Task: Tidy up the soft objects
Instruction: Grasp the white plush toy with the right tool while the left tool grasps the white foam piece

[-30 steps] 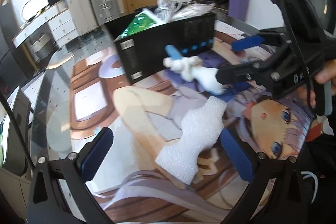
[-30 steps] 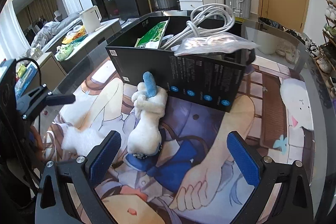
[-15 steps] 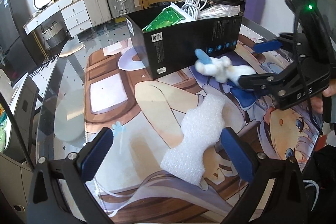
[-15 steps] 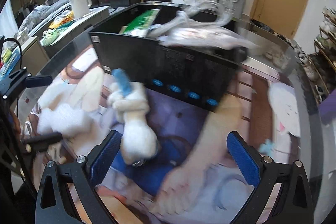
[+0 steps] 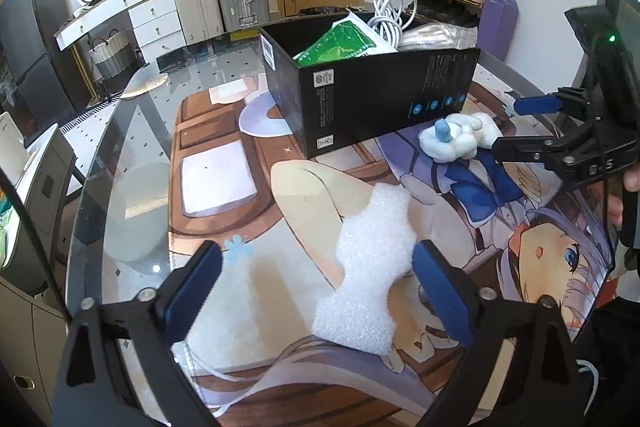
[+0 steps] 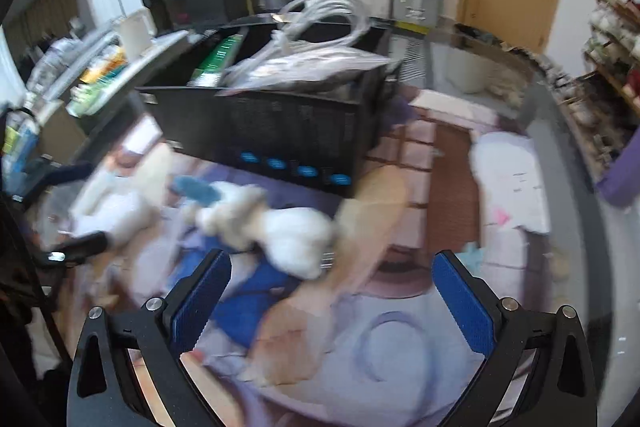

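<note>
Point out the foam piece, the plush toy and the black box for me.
foam piece [image 5: 370,267], left wrist view, on its narrow waist.
plush toy [image 5: 454,143], left wrist view, on its white body.
black box [image 5: 384,99], left wrist view, on its long side wall.

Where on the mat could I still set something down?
Bare mat lies left of the foam piece, in front of the black box. Crowded between box and plush toy, by the right gripper. The box is heaped.

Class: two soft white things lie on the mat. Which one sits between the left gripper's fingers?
The foam piece. The plush toy lies farther off, beside the black box.
</note>
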The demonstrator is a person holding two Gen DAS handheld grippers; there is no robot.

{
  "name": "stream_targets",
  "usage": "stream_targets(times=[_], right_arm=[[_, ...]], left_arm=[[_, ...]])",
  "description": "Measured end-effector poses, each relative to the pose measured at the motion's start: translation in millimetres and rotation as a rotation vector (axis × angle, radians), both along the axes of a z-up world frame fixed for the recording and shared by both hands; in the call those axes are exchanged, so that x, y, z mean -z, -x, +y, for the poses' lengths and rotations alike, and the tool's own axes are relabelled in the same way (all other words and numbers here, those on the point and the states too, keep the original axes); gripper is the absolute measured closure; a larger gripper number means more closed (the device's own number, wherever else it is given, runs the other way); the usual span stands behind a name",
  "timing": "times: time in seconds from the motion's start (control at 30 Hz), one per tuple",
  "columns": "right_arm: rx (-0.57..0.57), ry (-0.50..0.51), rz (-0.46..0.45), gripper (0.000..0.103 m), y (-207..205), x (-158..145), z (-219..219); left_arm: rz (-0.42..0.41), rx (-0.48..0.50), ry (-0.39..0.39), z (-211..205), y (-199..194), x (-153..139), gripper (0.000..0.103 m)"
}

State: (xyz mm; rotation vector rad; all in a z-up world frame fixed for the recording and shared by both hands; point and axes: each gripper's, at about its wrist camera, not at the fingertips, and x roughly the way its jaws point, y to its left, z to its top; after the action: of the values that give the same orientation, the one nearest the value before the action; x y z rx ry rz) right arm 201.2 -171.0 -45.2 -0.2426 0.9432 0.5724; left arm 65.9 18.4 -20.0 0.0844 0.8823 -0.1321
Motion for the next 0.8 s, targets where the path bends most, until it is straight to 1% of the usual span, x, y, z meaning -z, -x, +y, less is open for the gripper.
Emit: stream_targets(times=[0.03, 0.1, 0.13, 0.17, 0.2, 0.23, 0.27, 0.3, 0.33, 0.4, 0.47, 0.67, 0.7, 0.73, 0.77, 0.8], right_arm=[[-0.004, -0.028, 0.018, 0.001, 0, 0, 1], [-0.014, -0.044, 0.033, 0.001, 3, 2, 7], [-0.018, -0.045, 0.031, 0.001, 5, 2, 10], [-0.023, -0.050, 0.030, 0.001, 7, 1, 16], [-0.028, -0.055, 0.034, 0.001, 7, 2, 20], [-0.035, -0.056, 0.040, 0.001, 8, 3, 26], [-0.041, -0.051, 0.041, 0.001, 10, 3, 32], [-0.044, -0.044, 0.039, 0.001, 11, 4, 37], [-0.047, -0.037, 0.037, 0.001, 12, 5, 41], [-0.038, -0.016, 0.029, 0.001, 12, 8, 50], [-0.019, -0.016, 0.034, 0.001, 9, 11, 55], [0.023, 0.025, 0.019, 0.002, 0, 14, 70], [0.025, 0.032, 0.010, 0.003, 1, 14, 72], [0.024, 0.038, 0.006, 0.010, 1, 14, 74], [0.022, 0.048, 0.008, 0.013, 1, 15, 76], [0.023, 0.048, 0.006, 0.014, 0, 16, 74]], left_arm=[[0.003, 0.005, 0.001, -1, 1, 0, 0.013], [0.011, 0.021, 0.004, -3, 2, 1, 0.019], [0.022, 0.033, 0.002, -4, 2, 2, 0.025], [0.026, 0.039, -0.001, -5, 2, 3, 0.034], [0.033, 0.049, 0.000, -6, 2, 4, 0.039], [0.038, 0.053, 0.004, -7, 3, 4, 0.050], [0.042, 0.057, 0.015, -7, 3, 4, 0.058], [0.040, 0.059, 0.024, -6, 4, 3, 0.061], [0.039, 0.060, 0.028, -6, 4, 2, 0.064], [0.028, 0.056, 0.031, -5, 5, 0, 0.065], [0.022, 0.049, 0.041, -3, 4, -2, 0.066], [0.012, 0.023, 0.052, 3, 2, -3, 0.066], [0.011, 0.022, 0.053, 4, 2, -3, 0.066], [0.010, 0.020, 0.054, 4, 3, -3, 0.066], [0.008, 0.020, 0.055, 5, 3, -3, 0.066], [0.007, 0.020, 0.056, 5, 3, -3, 0.066]])
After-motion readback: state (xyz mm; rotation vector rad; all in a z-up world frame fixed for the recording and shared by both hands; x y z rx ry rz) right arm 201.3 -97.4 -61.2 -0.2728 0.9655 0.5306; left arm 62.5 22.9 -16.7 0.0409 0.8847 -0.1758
